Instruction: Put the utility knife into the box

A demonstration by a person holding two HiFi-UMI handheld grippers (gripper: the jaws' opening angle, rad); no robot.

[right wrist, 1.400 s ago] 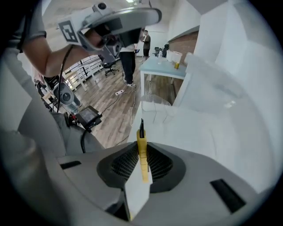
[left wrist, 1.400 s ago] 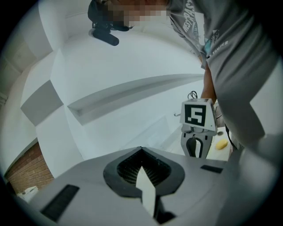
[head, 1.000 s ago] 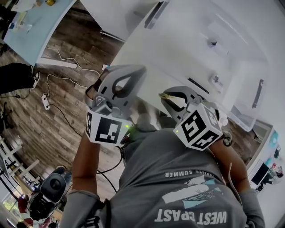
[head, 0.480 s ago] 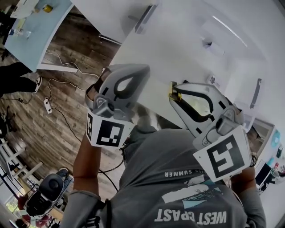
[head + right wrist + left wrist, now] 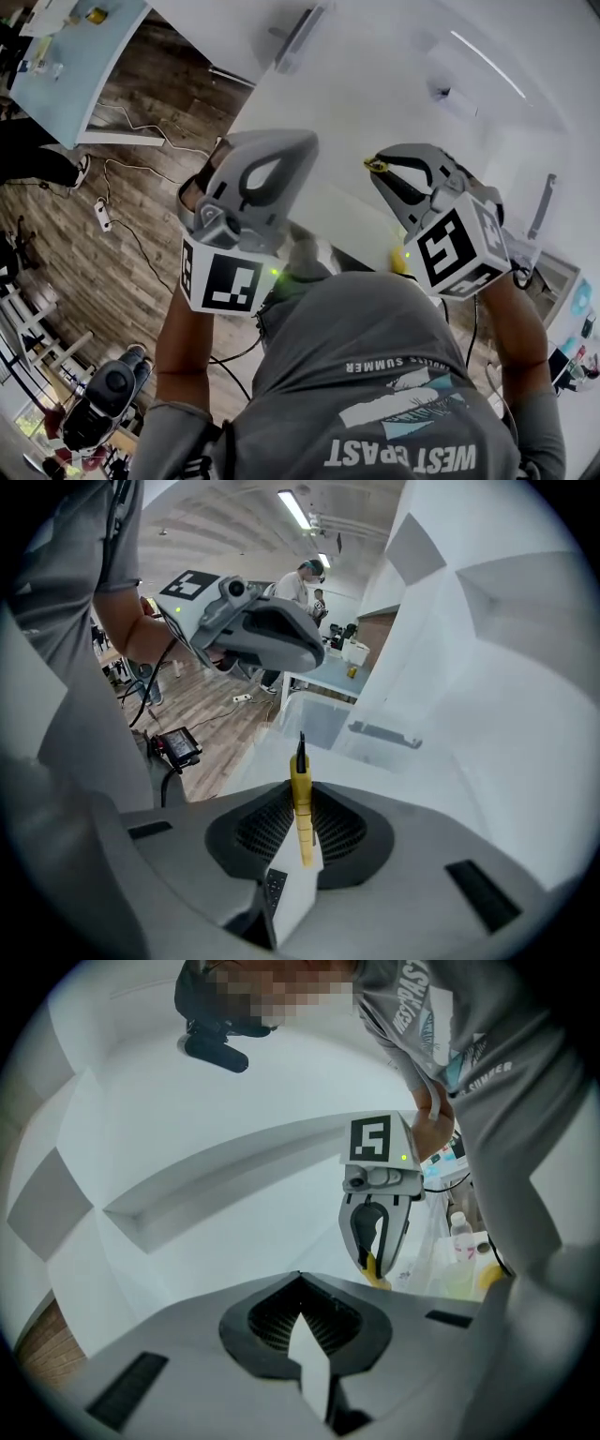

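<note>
Plenty of open air here, up beside the white bench (image 5: 319,103) edge. Right gripper (image 5: 374,166) has its fingers pinching the yellow utility knife (image 5: 300,803), tip poking forward. Left gripper (image 5: 300,1279) sits well apart, fingers pressed together, empty.

Wood-plank floor (image 5: 141,187), white cables (image 5: 141,127) trailing across it, power strip (image 5: 101,214), pale blue counter (image 5: 66,66) in the far corner, broad white counter (image 5: 375,84), grey printed T-shirt (image 5: 375,375), people (image 5: 298,585) standing in the background, ceiling strip light (image 5: 296,508)

Counted: two tongs (image 5: 300,1281) (image 5: 301,810), one utility knife (image 5: 300,775).
</note>
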